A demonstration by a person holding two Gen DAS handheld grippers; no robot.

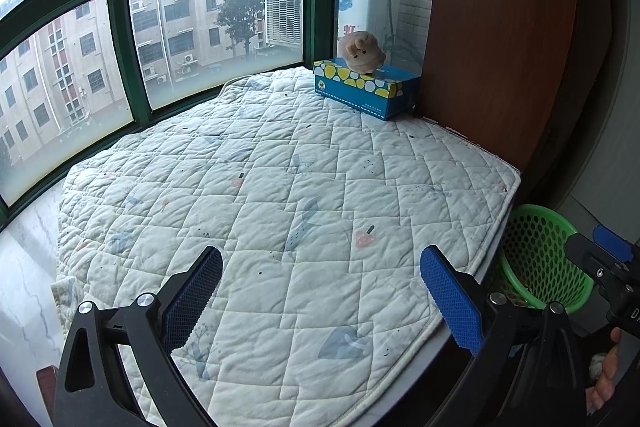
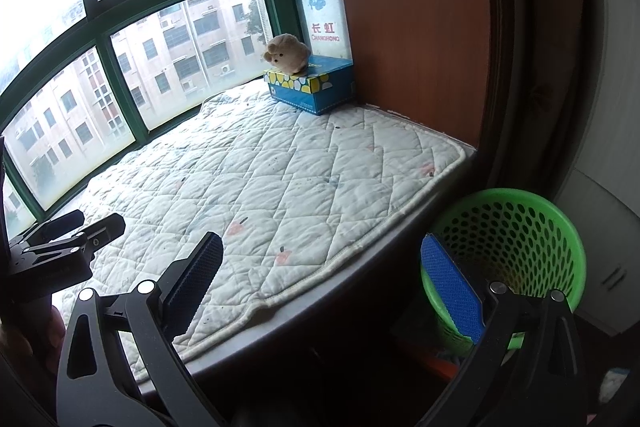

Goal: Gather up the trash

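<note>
A white quilted mat (image 1: 280, 195) printed with pale leaves and small pink shapes covers the bay-window ledge; at its far corner sits a blue rectangular tissue box (image 1: 366, 87) with yellow and white spots, close beside a reddish-brown wooden panel (image 1: 500, 27); a beige plush toy (image 1: 361, 51) rests on top of the box; dark green window frames (image 1: 120, 39) curve around the ledge; beige apartment blocks (image 1: 56, 79) and a tree (image 1: 240, 7) show through the glass.

One tissue box (image 1: 366, 87), one plush toy (image 1: 361, 52) (atop it), one green basket (image 2: 506, 259).
</note>
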